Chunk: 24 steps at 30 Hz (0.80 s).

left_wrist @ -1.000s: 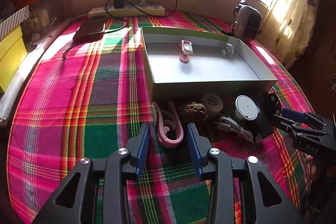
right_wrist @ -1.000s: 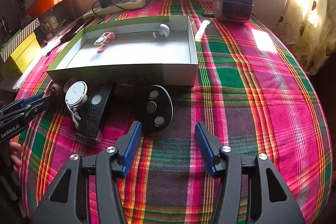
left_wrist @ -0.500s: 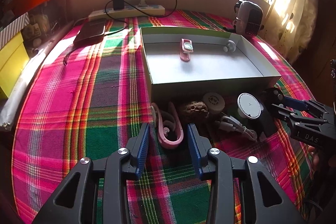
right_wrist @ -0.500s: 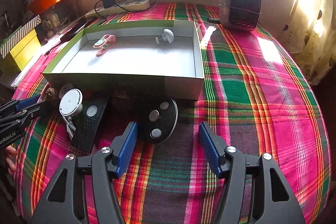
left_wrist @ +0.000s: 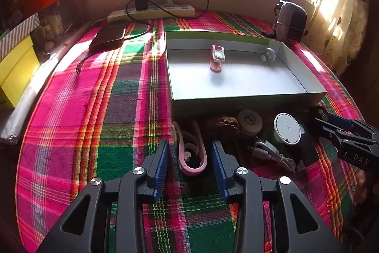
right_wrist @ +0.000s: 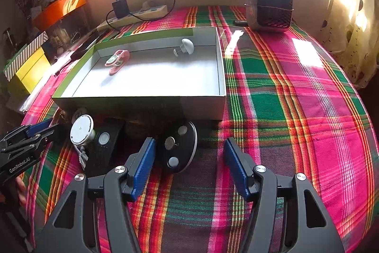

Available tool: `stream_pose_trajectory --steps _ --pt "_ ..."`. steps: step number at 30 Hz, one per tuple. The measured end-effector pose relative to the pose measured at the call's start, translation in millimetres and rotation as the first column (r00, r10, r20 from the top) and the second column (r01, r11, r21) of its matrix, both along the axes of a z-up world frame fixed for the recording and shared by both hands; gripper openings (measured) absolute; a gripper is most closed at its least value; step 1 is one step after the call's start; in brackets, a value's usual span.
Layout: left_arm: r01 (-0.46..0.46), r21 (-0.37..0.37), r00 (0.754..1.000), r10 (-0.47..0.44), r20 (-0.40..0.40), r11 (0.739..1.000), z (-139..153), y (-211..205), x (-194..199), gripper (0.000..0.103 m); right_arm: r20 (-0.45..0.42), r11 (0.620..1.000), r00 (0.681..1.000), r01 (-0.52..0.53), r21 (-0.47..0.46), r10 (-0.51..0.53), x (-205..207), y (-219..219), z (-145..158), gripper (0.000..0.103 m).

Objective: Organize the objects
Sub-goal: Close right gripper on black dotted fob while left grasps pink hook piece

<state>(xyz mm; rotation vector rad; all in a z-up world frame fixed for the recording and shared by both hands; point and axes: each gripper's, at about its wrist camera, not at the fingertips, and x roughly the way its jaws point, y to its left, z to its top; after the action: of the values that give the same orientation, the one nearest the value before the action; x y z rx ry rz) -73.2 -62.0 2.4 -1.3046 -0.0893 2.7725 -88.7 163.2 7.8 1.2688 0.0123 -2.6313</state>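
Observation:
A grey box with a green rim point(left_wrist: 236, 96) holds a pink clip point(left_wrist: 217, 58) and a white knob point(left_wrist: 268, 55). In front of it lie a pink curved piece point(left_wrist: 192, 171), a brown lump point(left_wrist: 222, 123), a white wheel point(left_wrist: 250, 122), a white round charger point(left_wrist: 287, 132) and a black disc with three round pads point(right_wrist: 182, 145). My left gripper point(left_wrist: 190, 158) stands open around the pink piece, its pads apart from it. The right gripper point(right_wrist: 189, 158) is open, its jaws closing. The black disc lies partly between them, beside the left pad.
A power strip point(left_wrist: 151, 12) with a plugged charger runs along the far wall. A dark flat device point(left_wrist: 109, 36) lies at the back left and a small heater point(right_wrist: 268, 2) at the back right. Yellow and orange boxes stand at the left. Bare plaid cloth point(right_wrist: 296, 110) spreads to the right.
In the right wrist view the black disc has slid lower and nearer, now reaching between the fingertips, and those jaws stand slightly wider. The left gripper has stayed over the pink piece.

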Motion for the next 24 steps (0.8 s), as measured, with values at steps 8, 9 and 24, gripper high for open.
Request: stream_pose_trajectory --steps 8,9,24 --pt "-0.006 -0.022 1.000 0.006 -0.002 1.000 0.0 2.7 0.2 0.034 -0.003 1.000 1.000 0.015 -0.016 -0.015 -0.1 4.5 0.4 0.038" --pt "-0.008 -0.021 1.000 0.008 -0.001 1.000 0.2 2.8 0.1 0.034 -0.003 1.000 1.000 0.015 -0.016 -0.015 -0.2 4.5 0.5 0.034" --pt "-0.031 -0.021 1.000 0.031 -0.007 0.999 0.7 -4.7 3.0 0.021 -0.003 1.000 1.000 0.024 -0.014 -0.024 3.8 6.4 1.0 0.028"
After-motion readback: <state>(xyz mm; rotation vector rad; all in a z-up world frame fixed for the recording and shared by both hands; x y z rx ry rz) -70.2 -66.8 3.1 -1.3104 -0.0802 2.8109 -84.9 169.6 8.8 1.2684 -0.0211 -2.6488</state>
